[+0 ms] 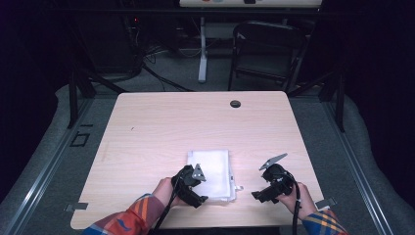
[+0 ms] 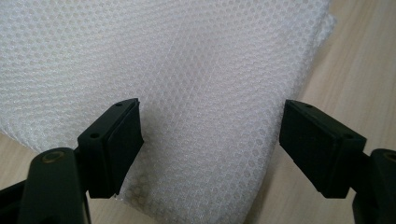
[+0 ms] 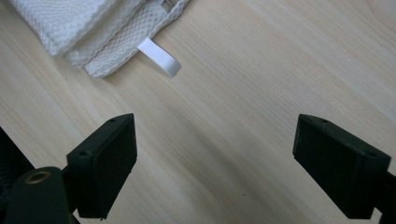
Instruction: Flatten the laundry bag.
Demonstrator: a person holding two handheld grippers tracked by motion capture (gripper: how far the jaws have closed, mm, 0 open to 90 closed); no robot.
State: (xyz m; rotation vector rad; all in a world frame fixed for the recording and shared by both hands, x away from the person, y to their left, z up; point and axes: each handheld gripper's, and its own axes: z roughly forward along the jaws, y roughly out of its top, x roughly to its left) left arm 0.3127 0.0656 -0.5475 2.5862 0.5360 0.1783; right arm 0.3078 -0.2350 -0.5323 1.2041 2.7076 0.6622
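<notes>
The folded white mesh bag (image 1: 209, 172) is lying near the counter's (image 1: 161, 127) front edge, left claw (image 2: 210, 140) hovering spread over it for a pinch, right claw (image 3: 215, 163) waiting spread beside it.

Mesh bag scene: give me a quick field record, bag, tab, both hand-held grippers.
bag: white mesh bag, folded flat on table
tab: white tab sticks out of a bag corner, flat on the wood
left hand-held gripper: open, jaws over the bag
right hand-held gripper: open over bare wood, beside the bag
</notes>
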